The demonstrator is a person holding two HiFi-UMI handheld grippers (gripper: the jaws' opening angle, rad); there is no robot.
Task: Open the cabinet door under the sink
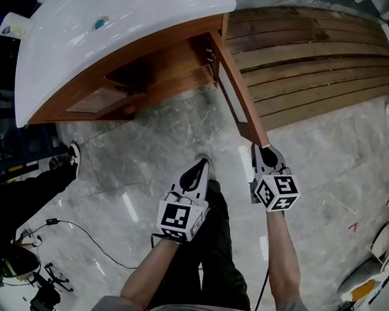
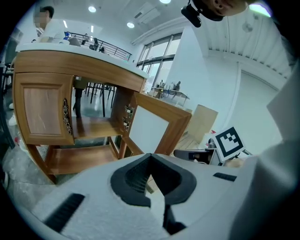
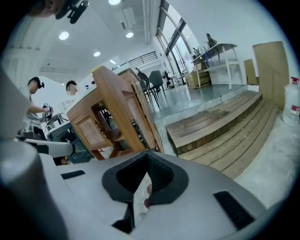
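Marble floor [image 1: 157, 158] bears cabinet [image 1: 153, 56], cable [image 1: 90, 237].

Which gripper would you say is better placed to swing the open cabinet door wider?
Right, in my judgement. The right gripper has its tip at the free edge of the open cabinet door, jaws together. The left gripper hangs over the floor, apart from that door.
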